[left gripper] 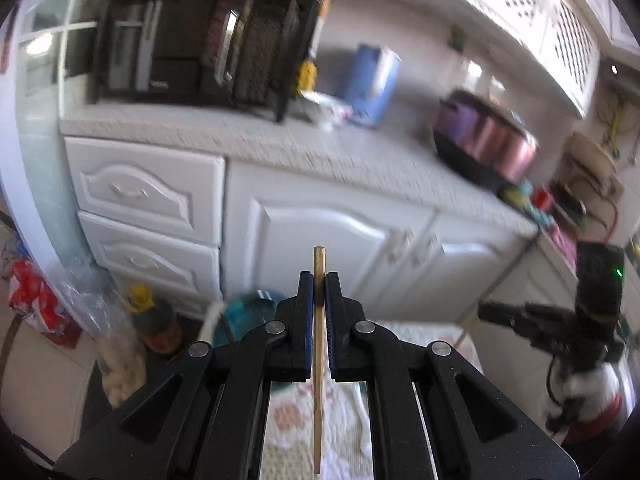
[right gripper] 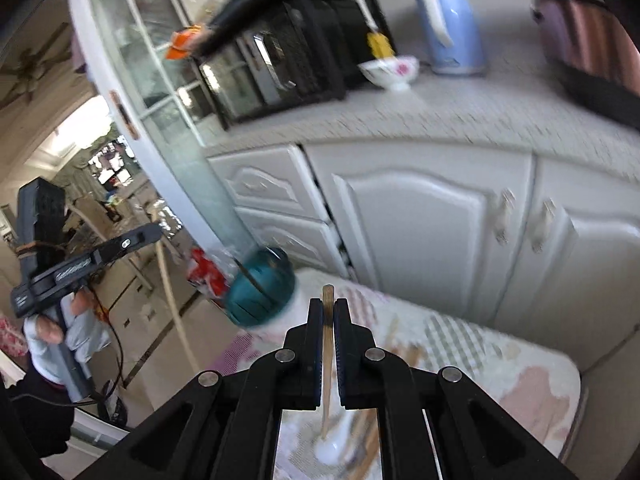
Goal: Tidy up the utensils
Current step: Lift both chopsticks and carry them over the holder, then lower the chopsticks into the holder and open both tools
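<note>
My left gripper [left gripper: 319, 280] is shut on a light wooden chopstick [left gripper: 318, 380] that stands upright between its fingers, above a patterned cloth [left gripper: 288, 424]. My right gripper [right gripper: 328, 306] is shut on a darker wooden chopstick [right gripper: 327, 360], also upright. Below it a white spoon [right gripper: 332, 444] and more wooden chopsticks [right gripper: 372, 440] lie on the cloth-covered table [right gripper: 520, 380]. A teal holder [right gripper: 260, 294] stands at the table's far left corner; it also shows in the left wrist view [left gripper: 244, 316]. Each view shows the other gripper held at the side: the left one [right gripper: 80, 264], the right one [left gripper: 560, 320].
White cabinets [right gripper: 420, 220] stand close behind the table under a speckled counter [right gripper: 440, 112]. On the counter are a black toaster oven [left gripper: 192, 44], a blue kettle [right gripper: 448, 24], a flowered bowl [right gripper: 390, 70] and a pink cooker [left gripper: 488, 136]. A bottle [left gripper: 154, 316] and bags [left gripper: 36, 300] sit on the floor.
</note>
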A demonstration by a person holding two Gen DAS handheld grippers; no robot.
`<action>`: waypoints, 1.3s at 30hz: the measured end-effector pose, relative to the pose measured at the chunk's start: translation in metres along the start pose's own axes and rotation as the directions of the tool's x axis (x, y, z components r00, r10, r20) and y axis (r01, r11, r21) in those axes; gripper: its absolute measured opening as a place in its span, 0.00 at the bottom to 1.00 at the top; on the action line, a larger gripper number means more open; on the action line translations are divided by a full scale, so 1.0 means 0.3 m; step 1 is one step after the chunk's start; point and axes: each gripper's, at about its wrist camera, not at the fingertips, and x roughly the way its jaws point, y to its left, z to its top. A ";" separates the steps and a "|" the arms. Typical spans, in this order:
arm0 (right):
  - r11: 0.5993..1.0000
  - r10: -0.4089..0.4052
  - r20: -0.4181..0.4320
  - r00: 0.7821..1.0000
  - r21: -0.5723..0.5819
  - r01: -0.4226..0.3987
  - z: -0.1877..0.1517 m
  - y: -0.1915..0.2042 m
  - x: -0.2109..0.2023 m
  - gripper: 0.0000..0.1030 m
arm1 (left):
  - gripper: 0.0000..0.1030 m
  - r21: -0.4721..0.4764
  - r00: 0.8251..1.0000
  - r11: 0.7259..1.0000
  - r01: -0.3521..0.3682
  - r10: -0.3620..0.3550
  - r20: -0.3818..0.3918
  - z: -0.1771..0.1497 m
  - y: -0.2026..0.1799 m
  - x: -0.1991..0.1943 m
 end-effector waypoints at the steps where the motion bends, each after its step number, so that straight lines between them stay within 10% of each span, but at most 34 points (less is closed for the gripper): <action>1: 1.000 0.008 0.011 1.000 -0.016 -0.008 0.028 0.026 0.000 0.05 | 0.04 -0.006 1.000 1.000 -0.022 0.022 0.021 0.021 0.013 0.001; 14: 0.991 0.074 0.096 0.993 -0.120 -0.062 0.347 0.238 0.120 0.05 | 0.04 -0.076 0.950 0.970 -0.231 0.242 0.199 0.159 0.161 0.148; 26: 0.993 0.056 -0.071 0.996 -0.101 -0.063 0.304 0.186 0.474 0.05 | 0.04 -0.083 0.948 0.952 -0.296 0.303 0.093 0.018 0.231 0.347; 39: 0.998 0.053 -0.128 0.990 -0.026 -0.056 0.239 0.127 0.552 0.09 | 0.04 -0.046 0.955 0.954 -0.295 0.296 0.006 -0.047 0.214 0.396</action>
